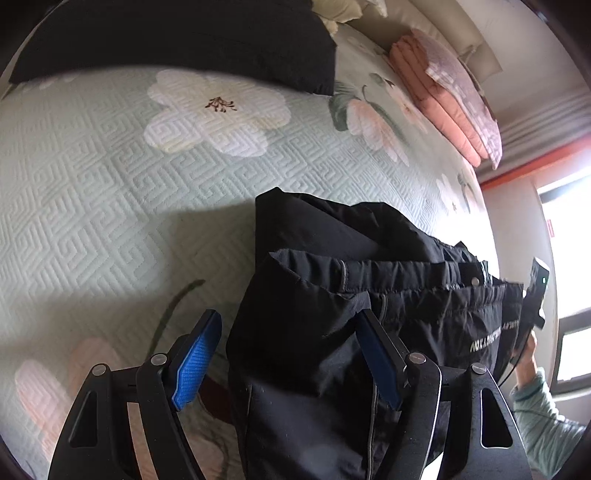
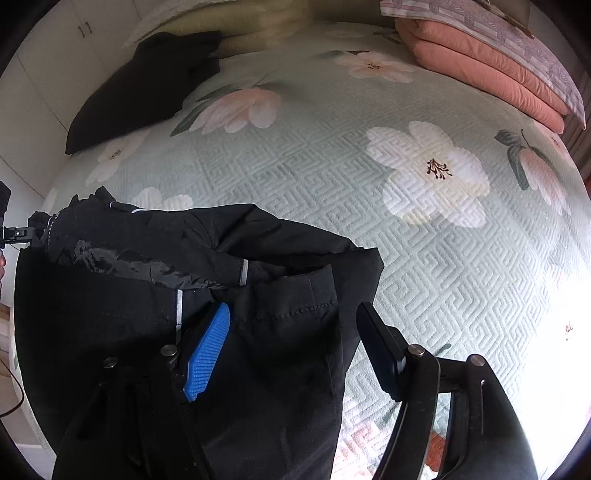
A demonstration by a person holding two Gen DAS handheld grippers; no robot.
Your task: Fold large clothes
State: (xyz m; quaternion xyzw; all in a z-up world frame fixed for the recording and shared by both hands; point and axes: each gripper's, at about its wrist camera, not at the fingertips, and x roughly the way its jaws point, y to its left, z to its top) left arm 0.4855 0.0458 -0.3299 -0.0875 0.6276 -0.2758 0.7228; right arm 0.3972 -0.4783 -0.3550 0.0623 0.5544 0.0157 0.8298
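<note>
Black trousers [image 1: 314, 332] lie waistband toward the bed's [image 1: 110, 203] middle.

We are holding both grippers angled steeply downward: the left gripper [image 1: 291, 354] is standing wide open, and the right gripper [image 2: 295, 347] is gaping too.

A home bedroom: wide bed [image 2: 332, 192] under a pale green quilted floral cover, folded pink bedding [image 2: 491, 70] stacked upper right, cream pillows [image 2: 236, 26] along the top edge, white cupboard doors [image 2: 55, 55] upper left, bright window [image 1: 569, 266] at right.
</note>
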